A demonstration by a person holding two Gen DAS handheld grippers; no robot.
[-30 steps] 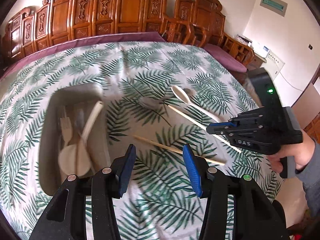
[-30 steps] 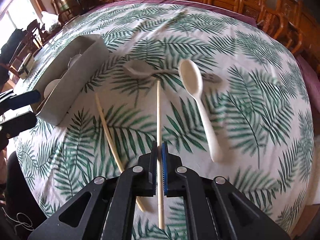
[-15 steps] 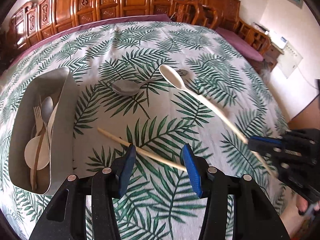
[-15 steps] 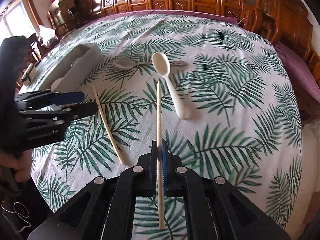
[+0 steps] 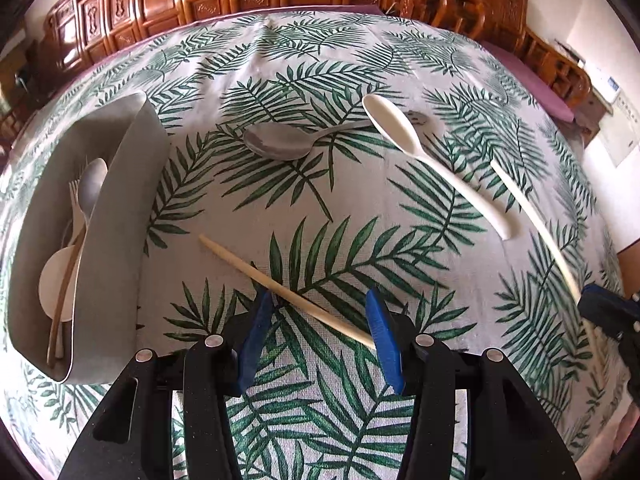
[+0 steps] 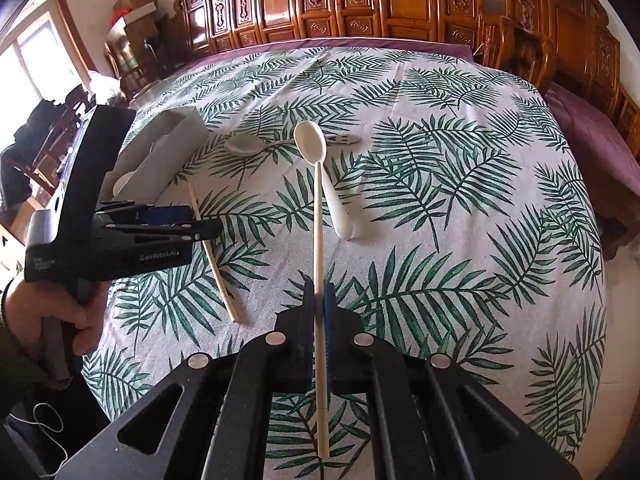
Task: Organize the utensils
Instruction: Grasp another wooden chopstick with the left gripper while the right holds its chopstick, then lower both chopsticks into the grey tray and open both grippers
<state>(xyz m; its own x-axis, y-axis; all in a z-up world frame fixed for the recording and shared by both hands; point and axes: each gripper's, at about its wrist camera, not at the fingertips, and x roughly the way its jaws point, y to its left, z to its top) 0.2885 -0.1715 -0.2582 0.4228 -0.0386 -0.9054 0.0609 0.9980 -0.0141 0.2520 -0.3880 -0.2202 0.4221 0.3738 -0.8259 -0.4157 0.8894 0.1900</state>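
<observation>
My right gripper [image 6: 319, 298] is shut on a pale chopstick [image 6: 318, 216] and holds it above the cloth; that chopstick also shows at the right in the left wrist view [image 5: 532, 216]. My left gripper [image 5: 318, 312] is open, its blue pads on either side of a second chopstick [image 5: 280, 286] that lies on the cloth. A white plastic spoon [image 5: 424, 156] and a metal spoon [image 5: 280, 142] lie further out. A grey utensil tray [image 5: 116, 240] at the left holds a fork, spoons and a chopstick.
The table has a palm-leaf cloth [image 6: 440, 200]. Carved wooden chairs [image 6: 360, 4] line its far side and right side. The left gripper and the hand holding it [image 6: 120, 232] show at the left of the right wrist view.
My left gripper has moved from over the tray toward the chopstick lying on the cloth. My right gripper has lifted its chopstick and pulled back from the spoons.
</observation>
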